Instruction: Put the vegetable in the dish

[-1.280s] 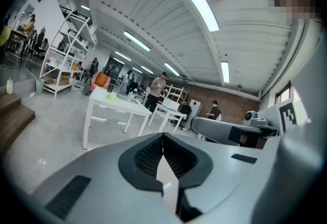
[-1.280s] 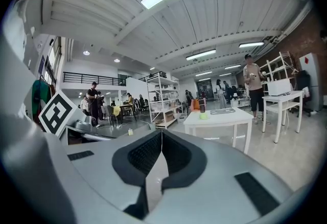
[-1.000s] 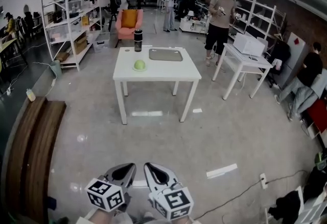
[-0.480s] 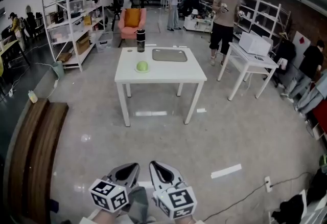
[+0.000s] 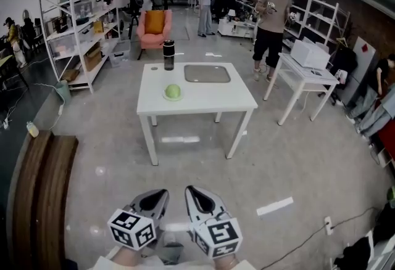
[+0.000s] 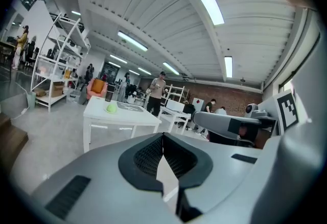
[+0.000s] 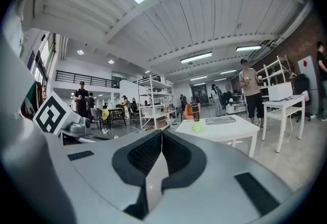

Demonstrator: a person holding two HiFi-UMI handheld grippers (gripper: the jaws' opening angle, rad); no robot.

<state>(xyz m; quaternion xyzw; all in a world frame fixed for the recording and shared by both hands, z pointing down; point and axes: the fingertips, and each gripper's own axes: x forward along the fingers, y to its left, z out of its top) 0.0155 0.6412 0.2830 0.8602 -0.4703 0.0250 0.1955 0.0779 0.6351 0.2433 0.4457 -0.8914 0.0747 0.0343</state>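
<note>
Your left gripper point(image 5: 157, 196) and right gripper point(image 5: 195, 192) are sitting side by side at the near edge of the head view, low over the grey polished floor point(image 5: 290, 158). The round pale-green vegetable point(image 5: 173, 91) is lying well ahead on the white square-topped table point(image 5: 203, 104), left of centre. The flat grey rectangular dish point(image 5: 207, 73) is lying just beyond it to the right, and a dark cylindrical bottle point(image 5: 168, 55) is standing at the far left edge. Open floor is surrounding the table. A brown wooden bench point(image 5: 37, 188) is running along the near left, and a person point(image 5: 271, 19) is standing by a white side table point(image 5: 305, 74) on the far right.

In the left gripper view, the jaws are pressing together with nothing between them.

In the right gripper view, the jaws are likewise meeting, empty.

The vegetable is probably firm, fairly light and apt to roll, so you are likely better off pinching it across its widest middle. Mind the bottle and the table's left edge.
</note>
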